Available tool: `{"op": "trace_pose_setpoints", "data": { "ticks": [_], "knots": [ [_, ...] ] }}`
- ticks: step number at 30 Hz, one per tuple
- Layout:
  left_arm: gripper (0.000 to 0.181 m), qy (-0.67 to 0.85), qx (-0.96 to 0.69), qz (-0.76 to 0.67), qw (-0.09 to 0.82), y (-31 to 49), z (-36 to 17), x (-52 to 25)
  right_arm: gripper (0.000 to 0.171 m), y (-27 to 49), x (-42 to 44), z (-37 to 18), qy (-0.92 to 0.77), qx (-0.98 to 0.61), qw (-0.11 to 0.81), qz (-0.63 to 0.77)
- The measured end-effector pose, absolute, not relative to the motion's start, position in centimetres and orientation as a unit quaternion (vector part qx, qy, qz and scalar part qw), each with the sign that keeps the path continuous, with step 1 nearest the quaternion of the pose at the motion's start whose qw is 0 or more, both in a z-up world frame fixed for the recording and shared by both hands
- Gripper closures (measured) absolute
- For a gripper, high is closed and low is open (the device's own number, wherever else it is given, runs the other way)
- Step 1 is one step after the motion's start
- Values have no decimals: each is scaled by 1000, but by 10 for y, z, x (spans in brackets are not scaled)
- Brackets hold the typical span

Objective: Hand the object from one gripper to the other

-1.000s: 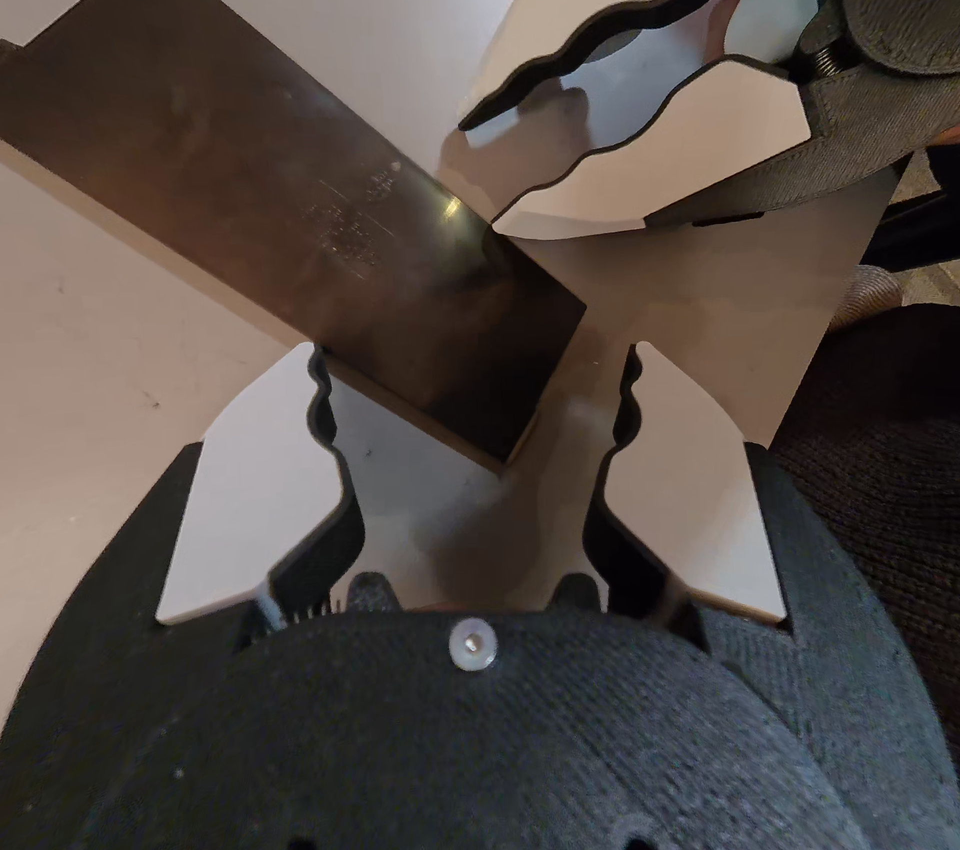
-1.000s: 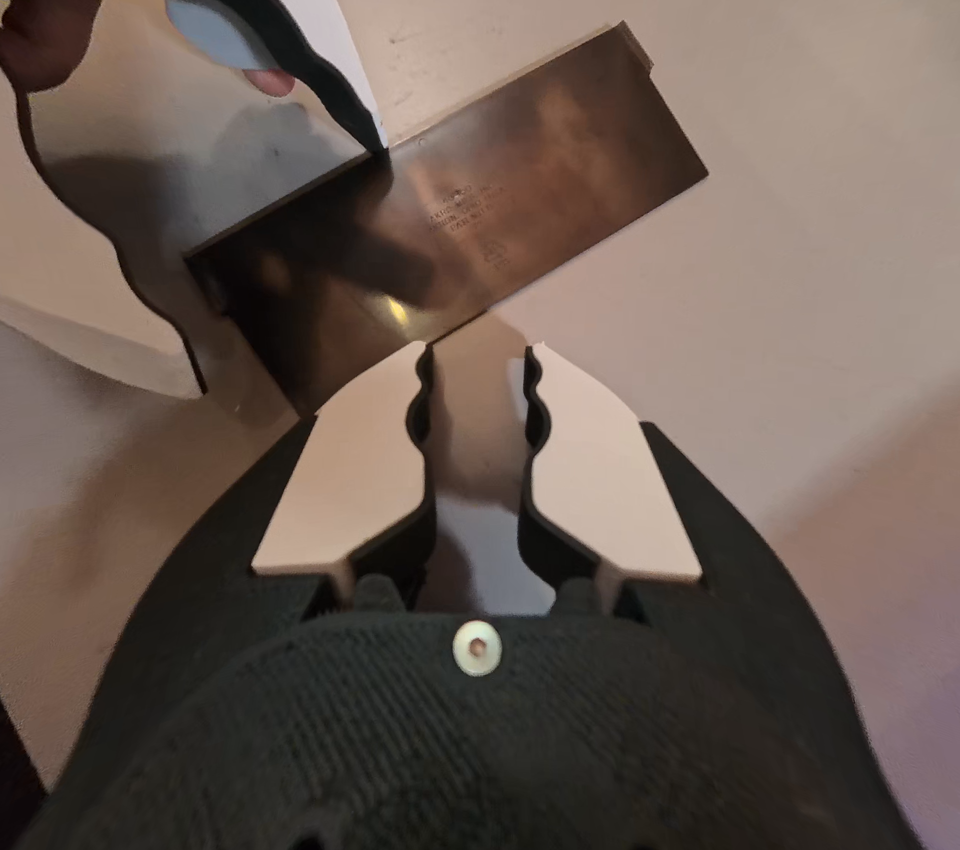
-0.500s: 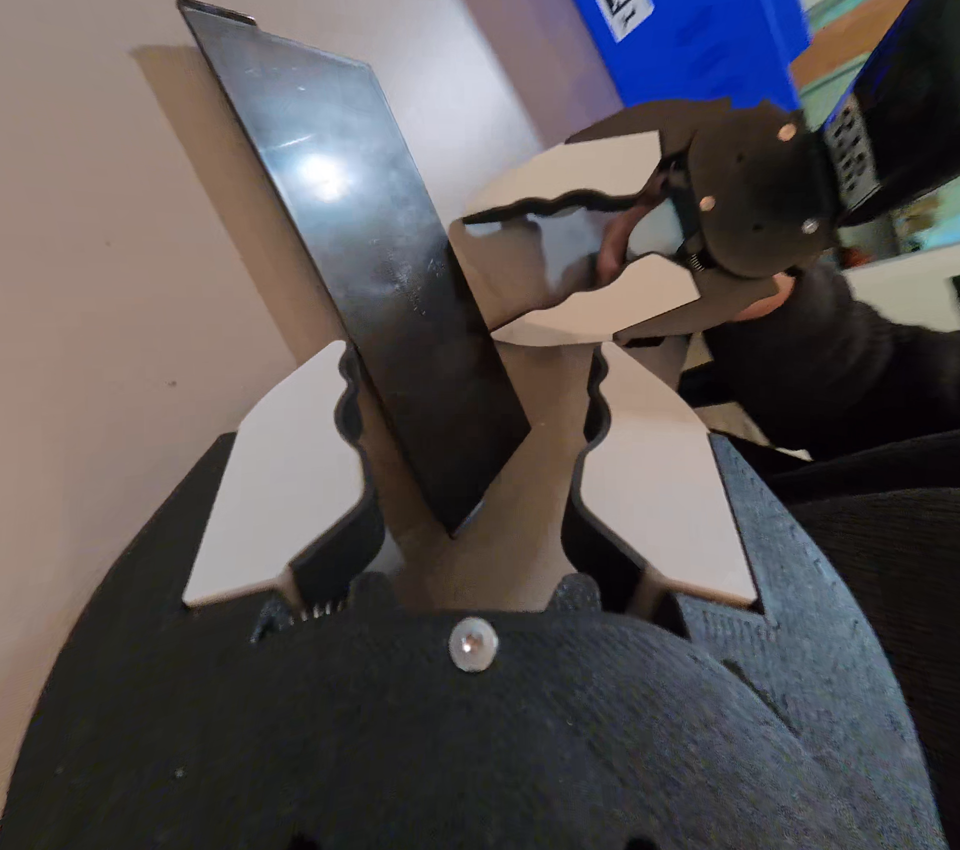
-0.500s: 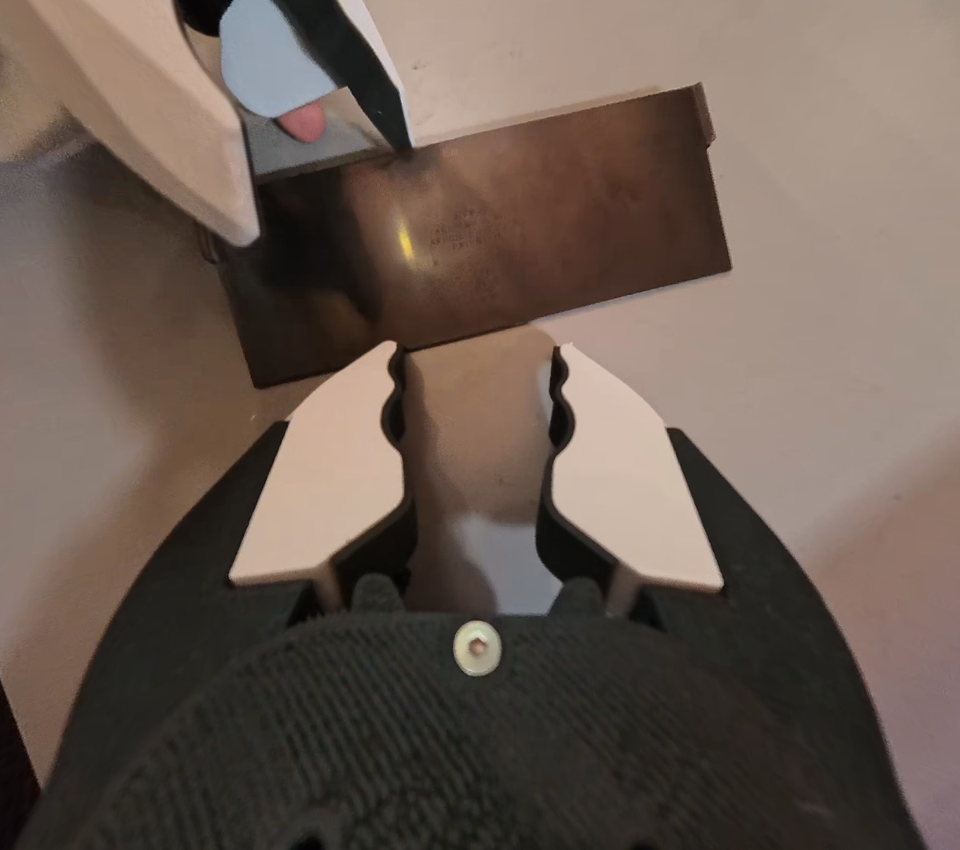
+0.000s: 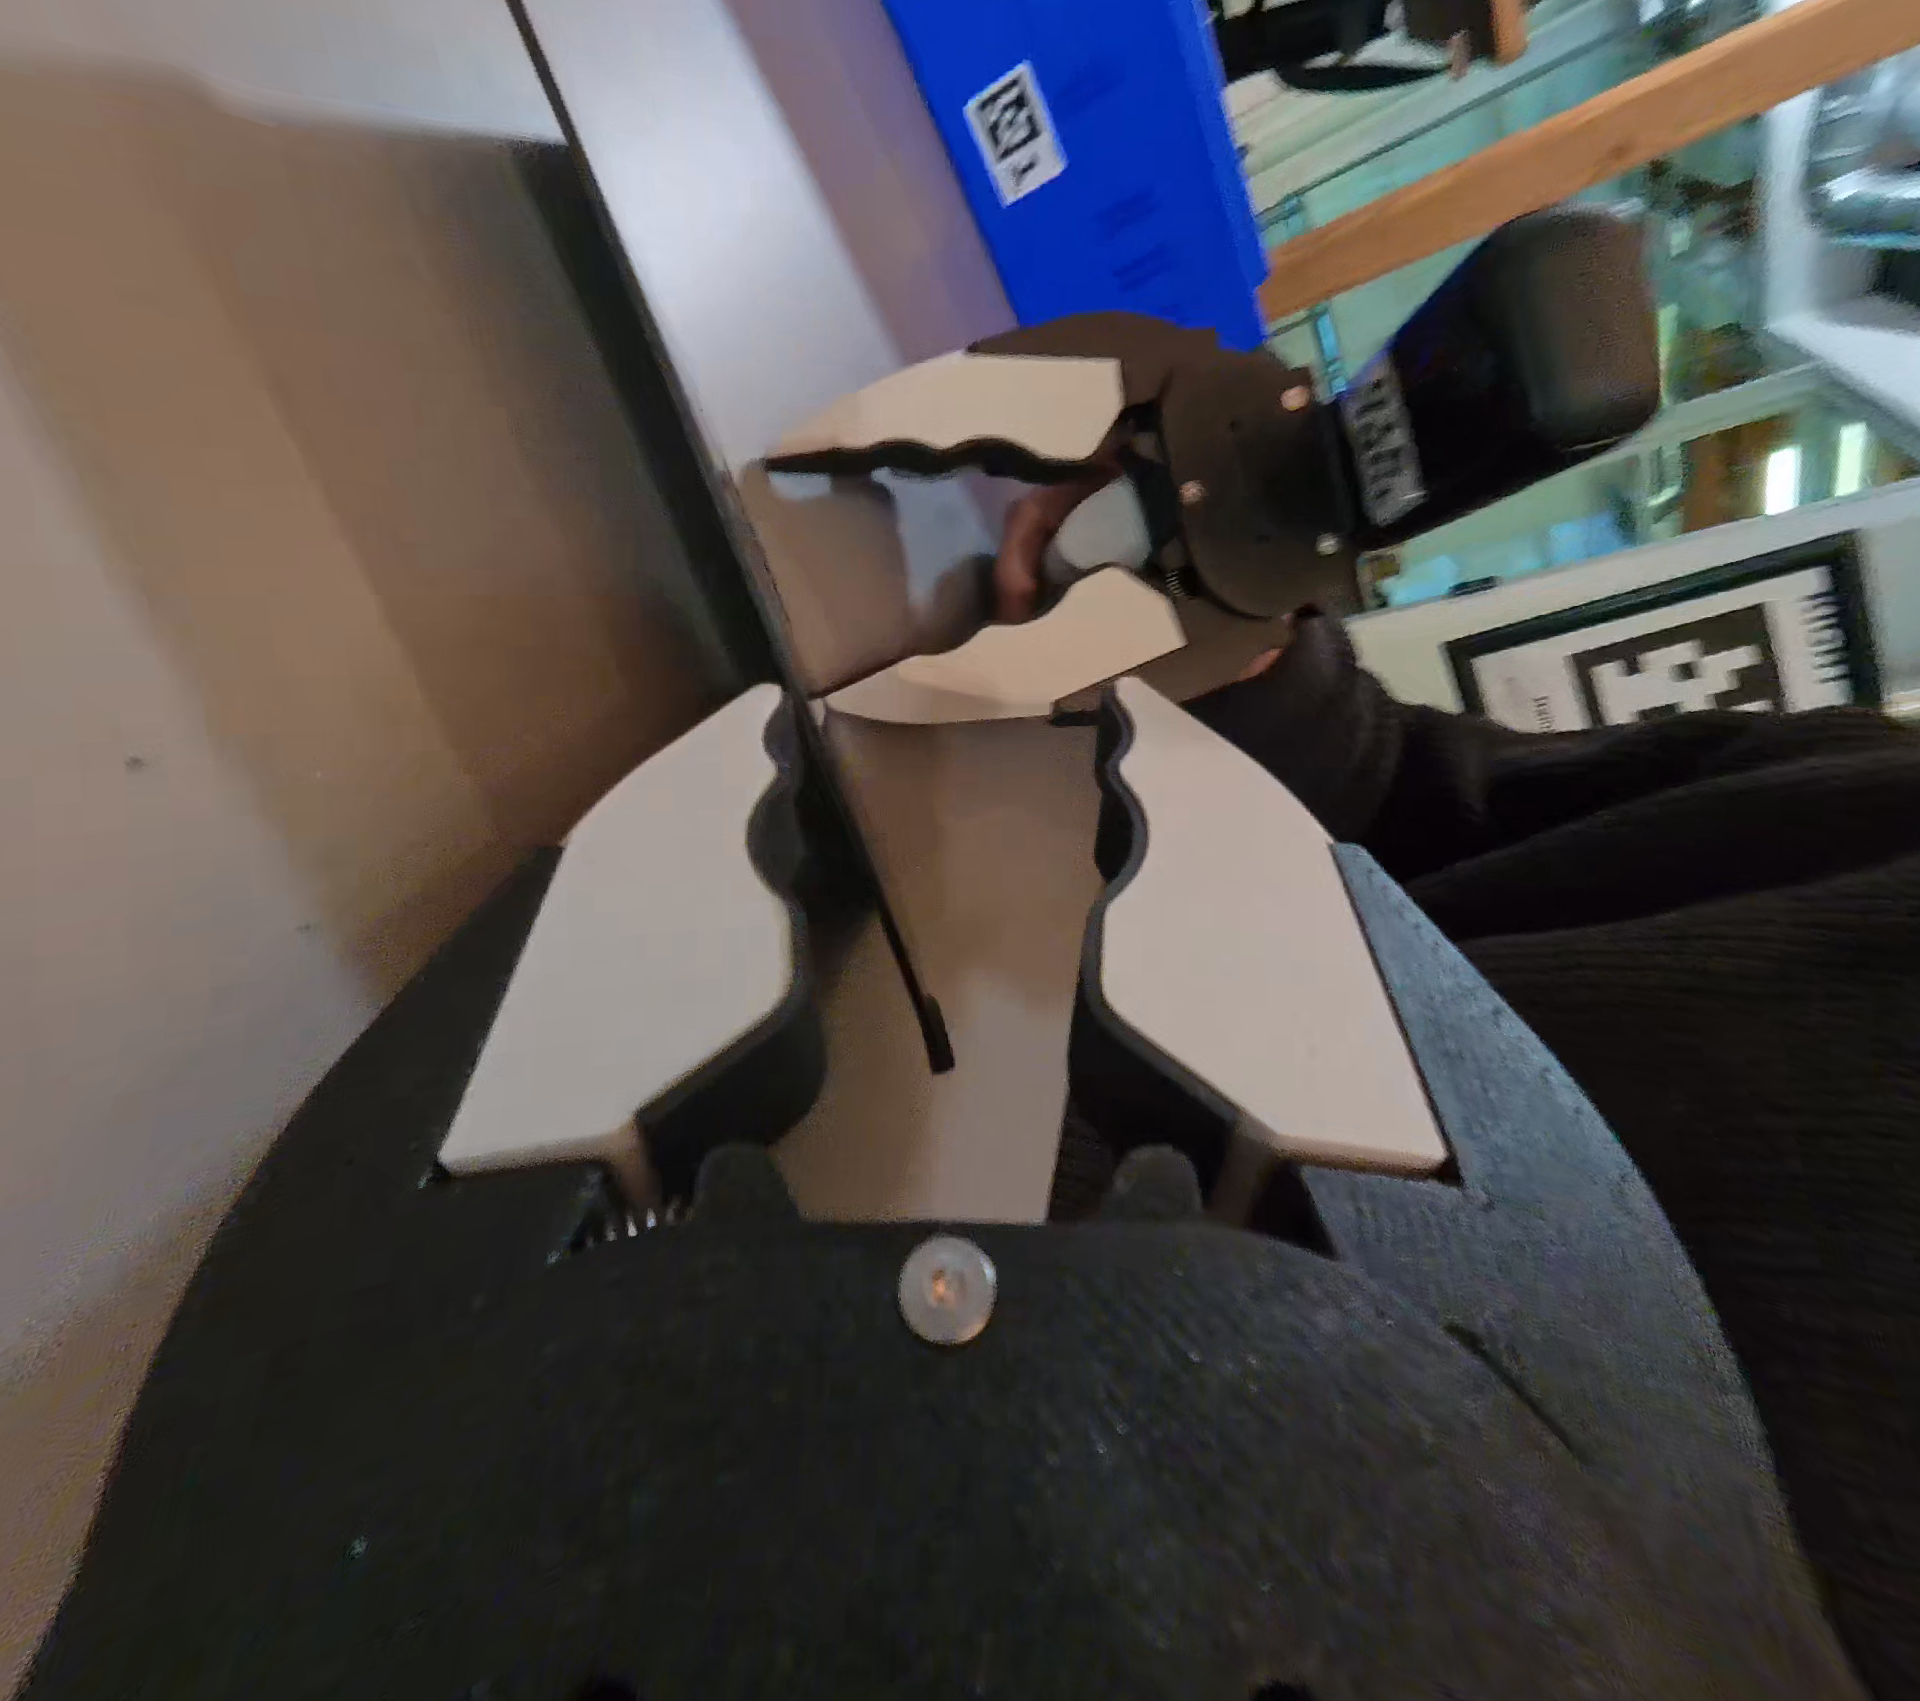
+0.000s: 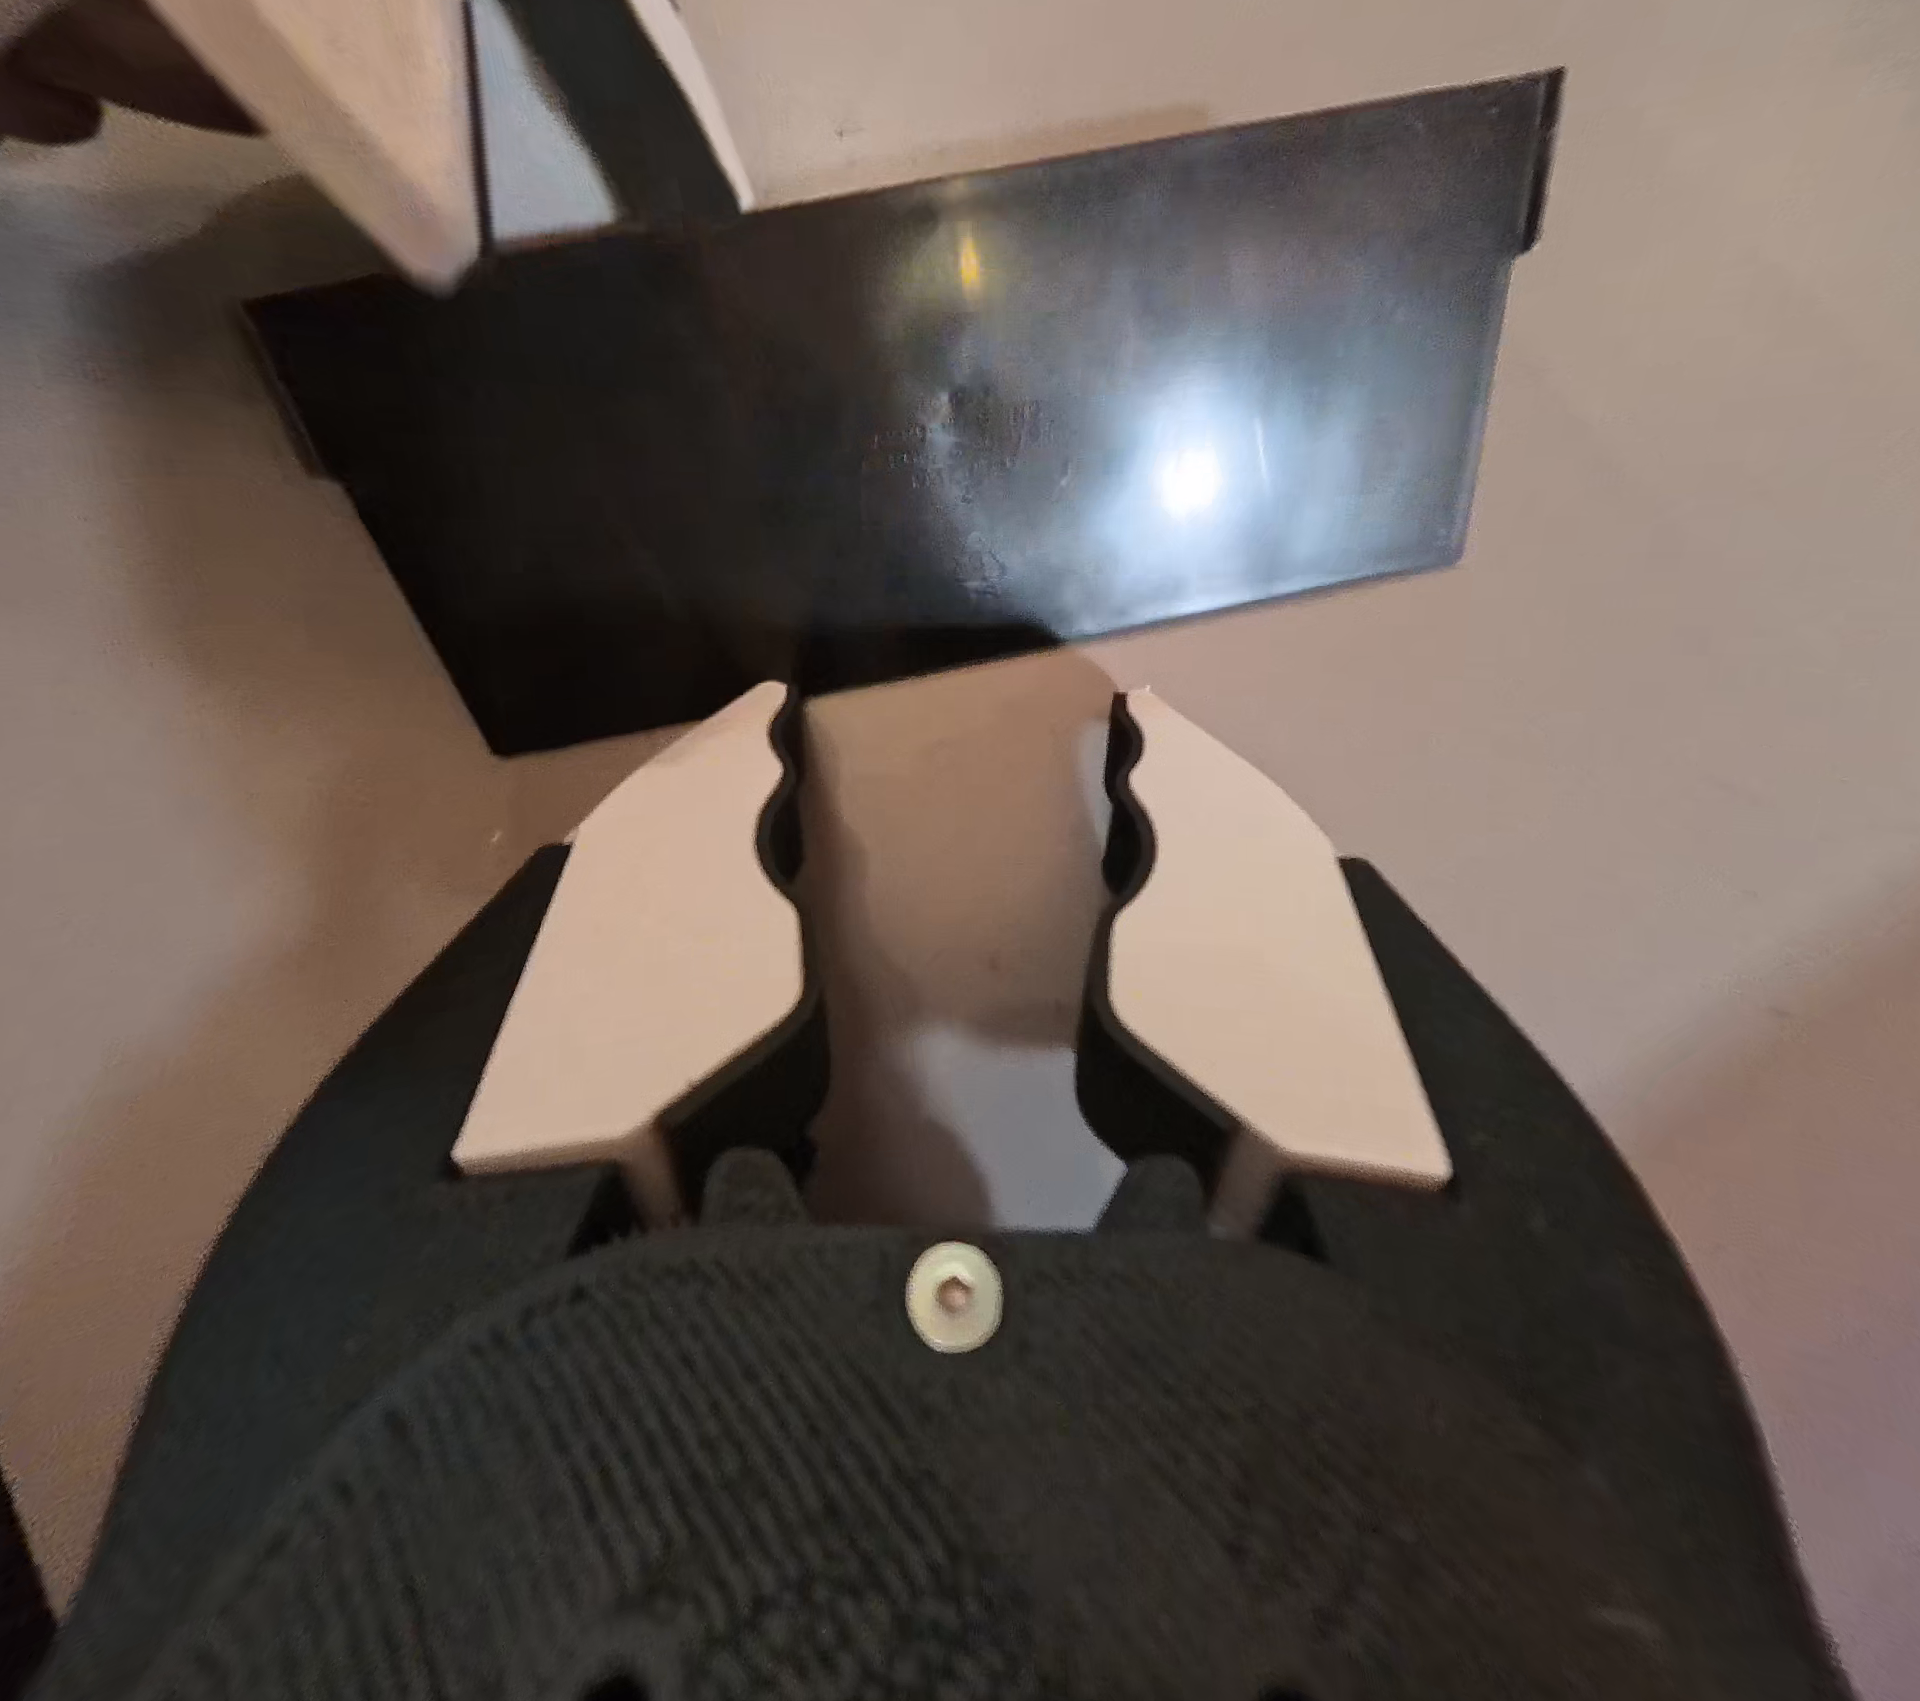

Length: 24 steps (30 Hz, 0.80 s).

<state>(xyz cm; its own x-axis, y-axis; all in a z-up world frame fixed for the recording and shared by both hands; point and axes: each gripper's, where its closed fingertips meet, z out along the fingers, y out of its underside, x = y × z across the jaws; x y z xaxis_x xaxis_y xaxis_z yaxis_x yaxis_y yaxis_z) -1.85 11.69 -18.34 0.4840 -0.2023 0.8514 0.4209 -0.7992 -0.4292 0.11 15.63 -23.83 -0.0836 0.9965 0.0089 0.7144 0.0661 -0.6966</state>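
A thin, glossy black rectangular plate (image 6: 1039, 425) is tilted up off the beige table (image 6: 1558, 820) and casts a dark shadow under its left end. In the left wrist view the plate (image 5: 874, 893) shows nearly edge-on. It runs in between the fingers of my left gripper (image 5: 945, 701), close against the left finger. That gripper's jaws stand well wider than the plate. My right gripper (image 6: 951, 701) is open, with its fingertips at the plate's lower edge. In the left wrist view the right gripper (image 5: 795, 571) is open beside the plate. The left gripper (image 6: 592, 238) straddles the plate's left end.
A blue bin (image 5: 1039, 41) with a square marker label stands on the table beyond the grippers. A person's dark sleeve (image 5: 1610, 924) lies at the right. A black chair (image 5: 1538, 342) and a framed marker board (image 5: 1662, 675) are in the background.
The plate went from lying flat on the table to tilted up on edge. My left gripper swung round it and its jaws narrowed. My right gripper's jaws opened wider.
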Motion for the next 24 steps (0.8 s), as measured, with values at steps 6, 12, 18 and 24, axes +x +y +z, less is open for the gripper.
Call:
{"op": "trace_pose_setpoints", "data": {
  "ticks": [6, 12, 18, 24],
  "knots": [
    [128, -9, -846, -442, 298, 115, -201, 6, 114, 155, 1, -238, -684, -625, 258, 274],
    [150, 14, -855, -415, 309, 117, -208, 8, 113, 155, 1, -238, -685, -624, 257, 275],
    [172, 13, -866, -381, 324, 121, -214, -5, 113, 155, 1, -238, -682, -626, 253, 281],
    [179, -12, -829, -417, 372, 126, -191, -13, 114, 156, 1, -238, -683, -626, 260, 273]
  ]
}}
